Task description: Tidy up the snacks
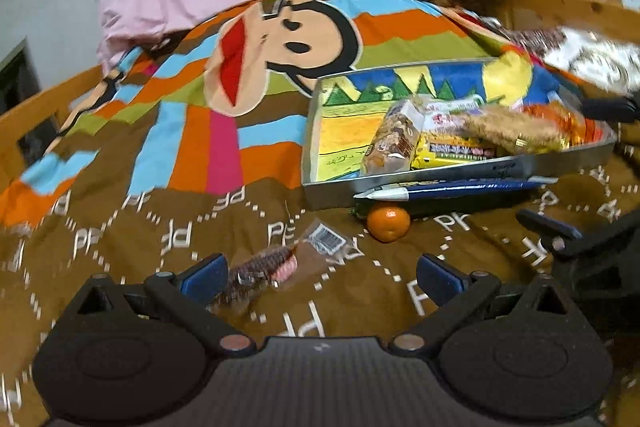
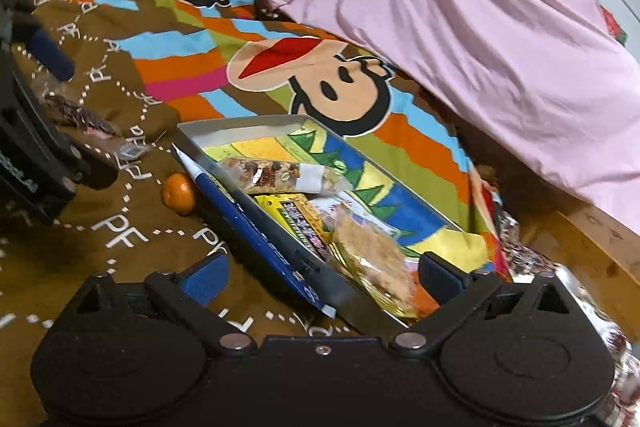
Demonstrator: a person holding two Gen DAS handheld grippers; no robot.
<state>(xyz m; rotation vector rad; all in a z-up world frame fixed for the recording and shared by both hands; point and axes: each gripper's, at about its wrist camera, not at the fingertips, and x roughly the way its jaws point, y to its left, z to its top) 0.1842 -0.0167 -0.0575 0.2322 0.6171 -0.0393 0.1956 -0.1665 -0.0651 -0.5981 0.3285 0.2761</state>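
My left claw [image 1: 318,277] hangs with its jaws spread wide and nothing between the pads; just beyond its left fingertip, on the brown quilt [image 1: 120,251], lies a loose snack in clear crinkly film [image 1: 266,267], a dark-and-pink biscuit pack by the look of it; I judge it light, slippery and easily crushed, so I would close gently across its short width at the middle, not on the flat sealed end, which would slide out. A little farther sits a small orange [image 1: 389,223], firm and round, apt to roll away on the soft cloth; I would straddle it squarely at its widest part. Touching the tin's near wall lies a blue pen [image 1: 448,189], not a snack.

My right claw [image 2: 322,275] is also agape and holds nothing; it hovers over the near corner of the metal tin [image 2: 192,137], with a crumbly golden bar in clear wrap [image 2: 372,263] below the gap; that one I judge brittle. Deeper in the tin rest a yellow packet [image 2: 296,217] and a nut bar [image 2: 280,175], stiffer along their length; farthest back a pink sheet [image 2: 460,27] drapes over the bedding.
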